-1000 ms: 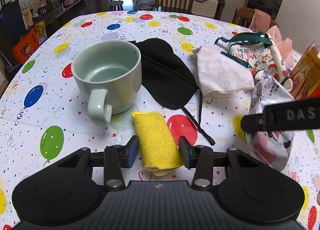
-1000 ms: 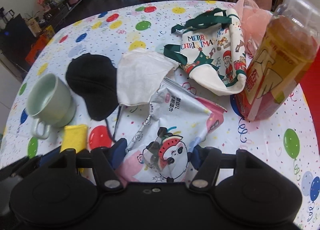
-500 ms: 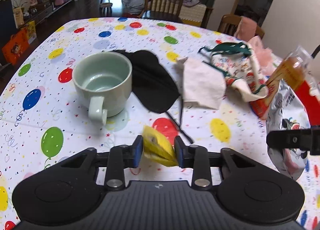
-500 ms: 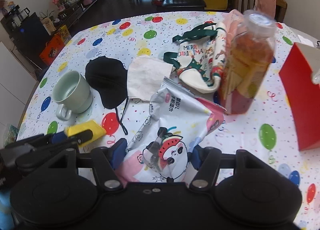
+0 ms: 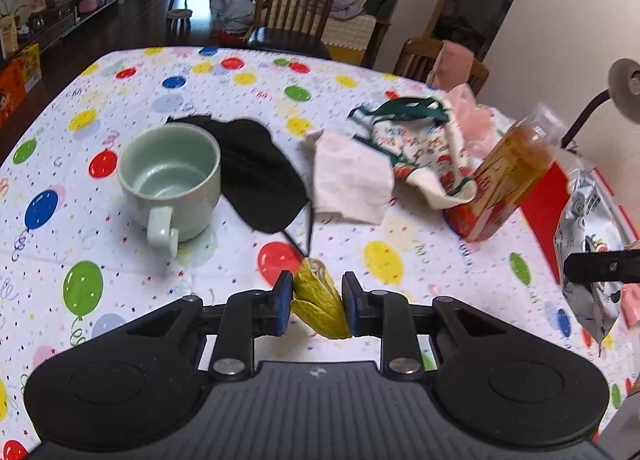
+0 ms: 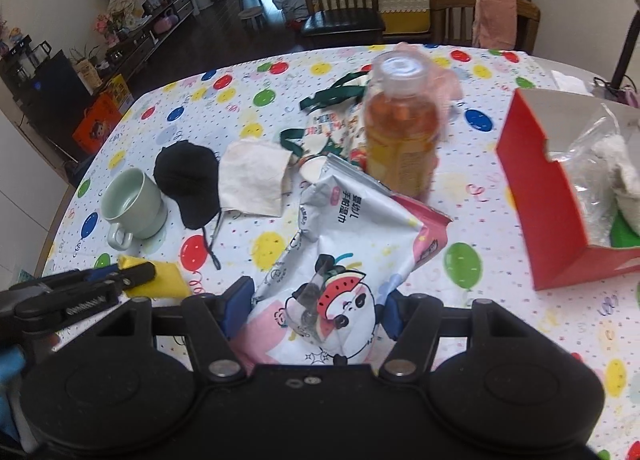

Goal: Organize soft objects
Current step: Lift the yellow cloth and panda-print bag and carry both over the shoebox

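Pinching a folded yellow cloth (image 5: 320, 306), left tool (image 5: 316, 302) sits frame bottom; right tool (image 6: 314, 310) clamps wet-wipe pack (image 6: 348, 256). Mid-frame: green mug (image 5: 172, 183), black mask (image 5: 260, 171), white cloth (image 5: 352, 183). Farther right: bottle (image 6: 400, 127), red box (image 6: 536, 187) on worktop (image 5: 120, 260).

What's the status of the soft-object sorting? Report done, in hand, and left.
Done: the red box already holds a clear bag with something white.
In hand: the left gripper pinches the yellow cloth; the right gripper holds the wet-wipes pack.
Left on the table: black eye mask, white cloth, Christmas bag.
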The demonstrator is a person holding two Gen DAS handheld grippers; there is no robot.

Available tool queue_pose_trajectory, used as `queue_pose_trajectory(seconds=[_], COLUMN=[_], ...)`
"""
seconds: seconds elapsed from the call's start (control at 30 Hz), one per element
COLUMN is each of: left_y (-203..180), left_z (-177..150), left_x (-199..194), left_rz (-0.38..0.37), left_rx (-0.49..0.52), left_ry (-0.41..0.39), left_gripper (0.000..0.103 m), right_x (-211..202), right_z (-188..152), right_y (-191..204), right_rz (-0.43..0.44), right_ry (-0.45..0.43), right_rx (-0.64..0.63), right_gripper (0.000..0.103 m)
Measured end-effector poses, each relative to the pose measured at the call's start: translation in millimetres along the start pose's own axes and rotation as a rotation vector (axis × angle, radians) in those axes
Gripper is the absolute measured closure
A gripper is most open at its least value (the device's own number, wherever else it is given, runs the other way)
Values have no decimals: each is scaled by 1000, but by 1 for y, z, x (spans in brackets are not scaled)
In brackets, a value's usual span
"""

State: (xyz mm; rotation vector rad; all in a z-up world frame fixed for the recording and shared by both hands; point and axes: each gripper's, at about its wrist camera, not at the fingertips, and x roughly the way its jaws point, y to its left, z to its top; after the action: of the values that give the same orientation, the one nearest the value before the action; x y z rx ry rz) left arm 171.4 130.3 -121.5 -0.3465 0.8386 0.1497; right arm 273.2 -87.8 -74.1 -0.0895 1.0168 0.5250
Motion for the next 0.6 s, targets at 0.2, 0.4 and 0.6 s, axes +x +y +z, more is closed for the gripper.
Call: queue_pose_trajectory(seconds=[0.2,0.4,0.6], left_y=[-23,-60,-107], left_z=[20,45,67], left_x=[-24,-47,-60], left_rz=[-51,-127,-202], left_rx=[33,85,153], left_ry=[-67,-140,-191], left_gripper=[77,77,77], right_x=[-17,-38,-54], right_z=[1,7,17], right_y=[-19,-39,-65], right_rz=[-16,-26,-47], right_ry=[-10,-37,-64], right_rx=[6,13,20], right_gripper=[40,40,40])
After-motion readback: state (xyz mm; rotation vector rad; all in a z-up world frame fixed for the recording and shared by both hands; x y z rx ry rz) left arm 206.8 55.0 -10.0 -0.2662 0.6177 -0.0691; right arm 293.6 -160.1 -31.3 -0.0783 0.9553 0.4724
